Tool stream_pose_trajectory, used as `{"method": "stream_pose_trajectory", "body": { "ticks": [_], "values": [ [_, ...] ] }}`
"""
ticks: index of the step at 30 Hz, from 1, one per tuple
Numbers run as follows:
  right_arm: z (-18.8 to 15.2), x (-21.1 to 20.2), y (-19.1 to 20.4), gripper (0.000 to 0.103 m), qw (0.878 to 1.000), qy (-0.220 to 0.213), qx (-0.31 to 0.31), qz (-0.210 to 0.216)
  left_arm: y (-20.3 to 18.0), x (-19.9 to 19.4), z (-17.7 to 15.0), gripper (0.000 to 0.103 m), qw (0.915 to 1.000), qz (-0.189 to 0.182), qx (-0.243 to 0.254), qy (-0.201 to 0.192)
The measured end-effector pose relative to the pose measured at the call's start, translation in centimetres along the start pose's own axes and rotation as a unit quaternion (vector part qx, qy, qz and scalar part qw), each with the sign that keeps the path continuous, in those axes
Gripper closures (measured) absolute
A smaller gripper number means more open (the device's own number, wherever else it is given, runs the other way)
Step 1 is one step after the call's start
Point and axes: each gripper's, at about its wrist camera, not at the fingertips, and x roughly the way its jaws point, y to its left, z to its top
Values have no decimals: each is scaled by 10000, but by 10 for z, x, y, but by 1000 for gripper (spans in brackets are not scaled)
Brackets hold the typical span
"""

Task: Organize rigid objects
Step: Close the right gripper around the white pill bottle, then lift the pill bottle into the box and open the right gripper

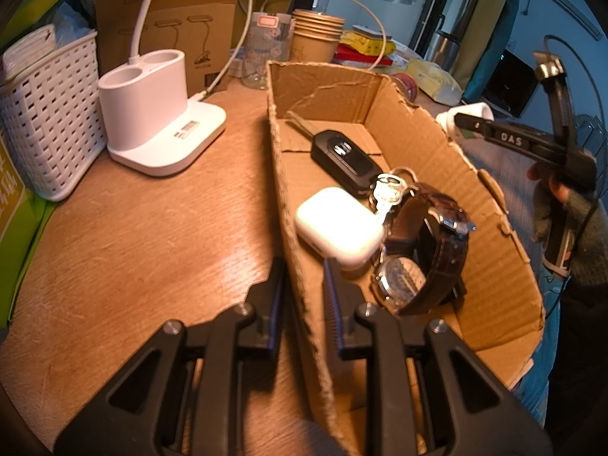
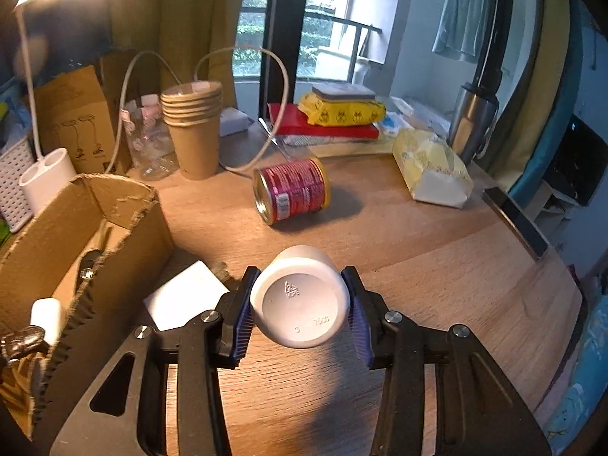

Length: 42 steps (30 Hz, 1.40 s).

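The right gripper point(image 2: 300, 313) has its fingers point(image 2: 243, 319) clamped on a white bottle point(image 2: 300, 304), one blue pad on each side of the round body, with the bottle's base facing the wrist camera. It hangs clear of the table point(image 2: 418, 266), so the step in hand looks like carrying it into the box point(image 2: 125, 228) at the left of that view. The grip sits near the base end of a smooth, round plastic body, so I would keep the squeeze steady and avoid rolling the wrist, since such a body could pivot or slip between the pads.

The left gripper point(image 1: 304, 292) has its fingers point(image 1: 275, 296) closed on the box's near wall, one inside and one outside, which should stop the light cardboard from sliding as the bottle goes in. That hold should be kept.

Inside, the near end is crowded: a white earbud case point(image 1: 338, 228) touches a watch point(image 1: 421, 250), with keys point(image 1: 387, 190) and a key fob point(image 1: 345, 159) just beyond. The bare floor at the far end looks like the best landing spot. The walls are torn and uneven, so the bottle should go over the rim with margin, come down low, and be let go only once it rests.

Farther off, a red can point(image 2: 292, 190) lies on its side, apparently yet to be sorted.
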Motion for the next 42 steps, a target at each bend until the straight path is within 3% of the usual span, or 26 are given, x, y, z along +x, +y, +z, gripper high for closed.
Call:
{"method": "stream_pose_trajectory", "body": {
  "ticks": [26,42],
  "values": [
    [32,-94,98,57,9880,-965,-931,761,0,0,0,81,10000,-2,2,-1],
    [27,-41,139,57,9869,-574,-1147,981,1,0,1,81,10000,-3,0,1]
  ]
}}
